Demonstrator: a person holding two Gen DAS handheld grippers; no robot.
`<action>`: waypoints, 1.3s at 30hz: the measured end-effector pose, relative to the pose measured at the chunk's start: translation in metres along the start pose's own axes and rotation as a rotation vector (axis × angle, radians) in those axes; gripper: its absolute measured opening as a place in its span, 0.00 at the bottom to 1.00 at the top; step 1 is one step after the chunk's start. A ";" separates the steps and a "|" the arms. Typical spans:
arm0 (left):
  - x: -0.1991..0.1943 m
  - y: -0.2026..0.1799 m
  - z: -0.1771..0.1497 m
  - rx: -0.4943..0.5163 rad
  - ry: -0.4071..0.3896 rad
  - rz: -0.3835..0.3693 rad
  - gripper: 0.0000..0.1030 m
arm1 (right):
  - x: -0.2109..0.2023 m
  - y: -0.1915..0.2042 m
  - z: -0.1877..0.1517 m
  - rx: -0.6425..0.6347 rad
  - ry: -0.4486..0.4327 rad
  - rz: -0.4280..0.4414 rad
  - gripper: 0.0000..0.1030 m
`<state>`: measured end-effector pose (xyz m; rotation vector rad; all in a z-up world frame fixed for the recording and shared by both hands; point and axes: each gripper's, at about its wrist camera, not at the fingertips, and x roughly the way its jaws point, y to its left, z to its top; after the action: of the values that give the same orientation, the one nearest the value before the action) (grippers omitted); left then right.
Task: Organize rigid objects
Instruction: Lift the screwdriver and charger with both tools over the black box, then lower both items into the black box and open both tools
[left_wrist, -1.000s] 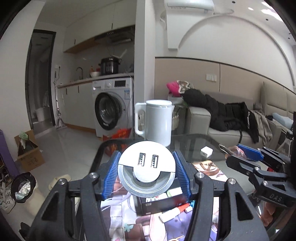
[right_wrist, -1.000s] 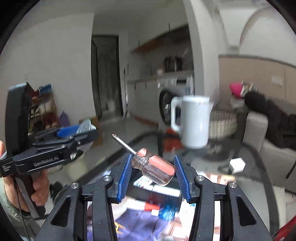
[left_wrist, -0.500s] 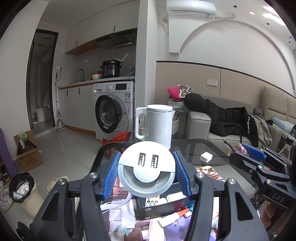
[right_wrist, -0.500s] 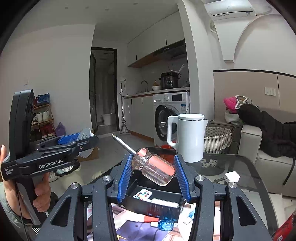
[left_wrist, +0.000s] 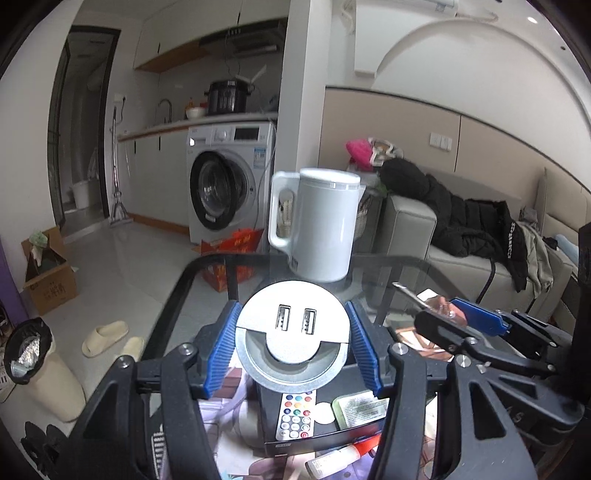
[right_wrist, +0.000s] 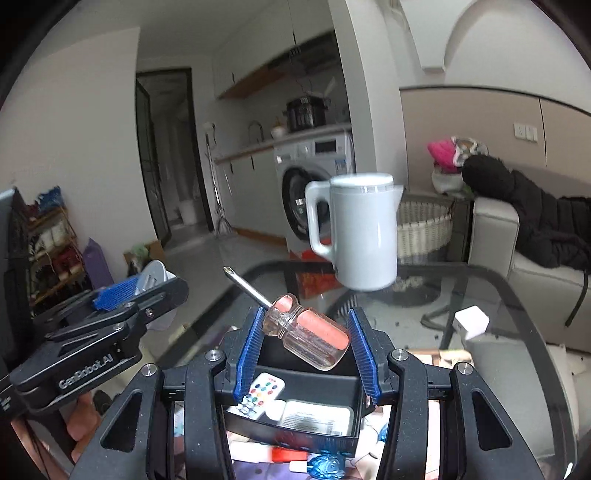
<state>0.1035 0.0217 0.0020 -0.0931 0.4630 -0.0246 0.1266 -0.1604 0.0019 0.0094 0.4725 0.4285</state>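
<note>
The left tool (left_wrist: 291, 347) pinches a round silver USB socket module (left_wrist: 291, 341) across its rim, the two ports facing the camera, above the black storage tray (left_wrist: 354, 428) on the glass desk (left_wrist: 388, 269). The module looks like hard metal and plastic: stiff, fairly light, and smooth at the edge, so the ribbed blue pads (left_wrist: 221, 350) are what keep it from turning. The widest part of the disc seems the right place to hold it; a grip higher or lower on the curve could let it squirt out.

The right tool (right_wrist: 306, 343) is clamped on a stubby screwdriver (right_wrist: 306, 336), pads on the clear handle with its orange core, shaft slanting up to the left. It hangs over the same tray, seen in the right wrist view (right_wrist: 347, 373). The handle is rigid, glossy and barrel-shaped (likely to roll once set down), and it lies askew between the pads, so it may pivot if bumped. The steel tip is the part to keep away from the glass.

The tray already holds a small remote control (left_wrist: 295, 415) and a flat tin (left_wrist: 360, 408), leaving free floor toward its far side. A white kettle (left_wrist: 317, 225) stands beyond.
</note>
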 end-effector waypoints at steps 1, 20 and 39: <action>0.011 -0.001 -0.003 -0.003 0.037 -0.002 0.55 | 0.011 -0.002 -0.001 0.003 0.034 -0.008 0.45; 0.089 -0.012 -0.034 0.030 0.388 0.062 0.55 | 0.094 -0.018 -0.037 -0.025 0.461 -0.035 0.46; 0.036 -0.002 -0.021 0.021 0.349 -0.003 0.71 | 0.045 -0.014 -0.027 0.000 0.418 0.040 0.48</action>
<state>0.1261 0.0159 -0.0323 -0.0690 0.8109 -0.0493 0.1562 -0.1571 -0.0433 -0.0723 0.8848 0.4713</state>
